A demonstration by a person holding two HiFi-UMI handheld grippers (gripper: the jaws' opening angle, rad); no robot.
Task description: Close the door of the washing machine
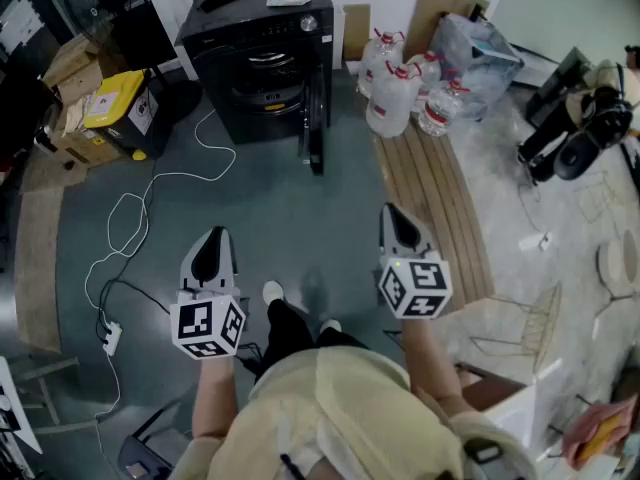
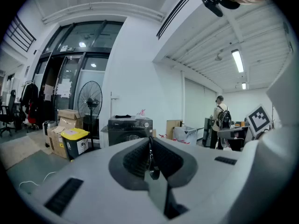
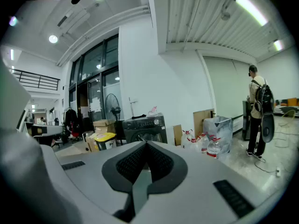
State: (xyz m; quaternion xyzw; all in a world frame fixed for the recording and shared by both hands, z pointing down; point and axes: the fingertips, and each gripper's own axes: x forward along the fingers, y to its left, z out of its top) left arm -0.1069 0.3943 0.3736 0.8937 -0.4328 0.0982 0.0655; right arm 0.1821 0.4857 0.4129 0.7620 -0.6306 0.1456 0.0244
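Observation:
The black washing machine (image 1: 262, 58) stands at the far end of the floor, well ahead of both grippers. Its round door (image 1: 316, 118) hangs open, swung out toward the right side of the drum opening. My left gripper (image 1: 213, 234) and right gripper (image 1: 393, 212) hover side by side above the grey floor, both pointing toward the machine and both shut with nothing between the jaws. The machine (image 2: 130, 129) appears small and distant beyond the closed jaws of the left gripper (image 2: 149, 141). In the right gripper view the washing machine (image 3: 145, 127) also sits far off past the right gripper (image 3: 145, 143).
A yellow-lidded bin (image 1: 125, 108) and cardboard boxes (image 1: 70, 68) stand left of the machine. Large water bottles (image 1: 395, 93) and wooden planks (image 1: 430, 198) lie to its right. A white cable (image 1: 150, 198) runs to a power strip (image 1: 111, 338). A person (image 3: 257, 111) stands far right.

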